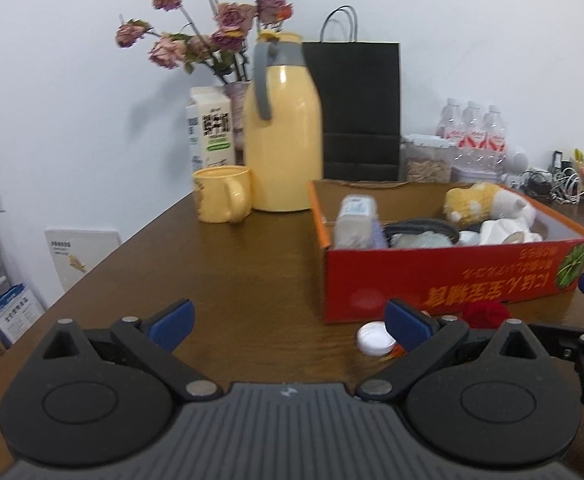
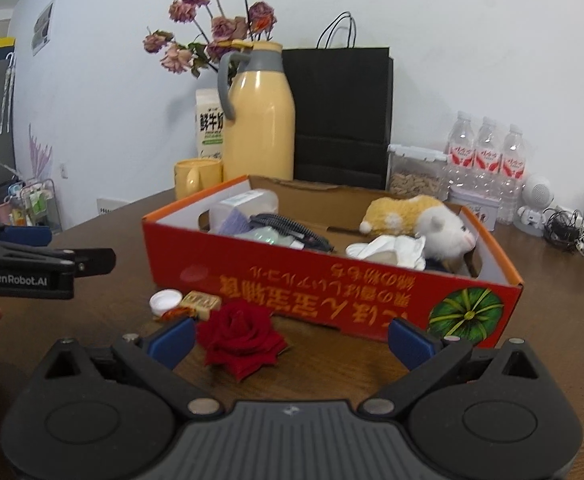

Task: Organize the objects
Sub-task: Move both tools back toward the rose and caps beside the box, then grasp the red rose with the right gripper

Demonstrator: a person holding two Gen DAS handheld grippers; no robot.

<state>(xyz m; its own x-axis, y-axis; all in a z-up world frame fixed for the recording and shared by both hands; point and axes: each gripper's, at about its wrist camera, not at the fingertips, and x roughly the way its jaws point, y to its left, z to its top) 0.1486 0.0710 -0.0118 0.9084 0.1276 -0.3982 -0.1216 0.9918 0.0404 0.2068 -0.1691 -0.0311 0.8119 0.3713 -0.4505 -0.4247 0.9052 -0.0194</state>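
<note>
A red cardboard box [image 2: 332, 292] [image 1: 452, 276] sits on the brown table and holds a plush cat [image 2: 420, 216], a white cloth, a plastic bottle [image 1: 356, 216] and a dark cord. In front of it lie a red rose [image 2: 240, 336] [image 1: 486, 314], a white cap [image 2: 166, 302] [image 1: 374, 338] and a small tan wrapped block [image 2: 200, 303]. My right gripper [image 2: 292, 338] is open, the rose just inside its left finger. My left gripper [image 1: 290, 326] is open over bare table, the cap beside its right finger.
A yellow jug [image 1: 282, 128], yellow mug [image 1: 222, 198], milk carton [image 1: 210, 132], dried flowers and a black paper bag [image 1: 356, 108] stand at the back. Water bottles [image 2: 488, 156], a clear food container and tangled cables fill the back right. The table's left edge drops off.
</note>
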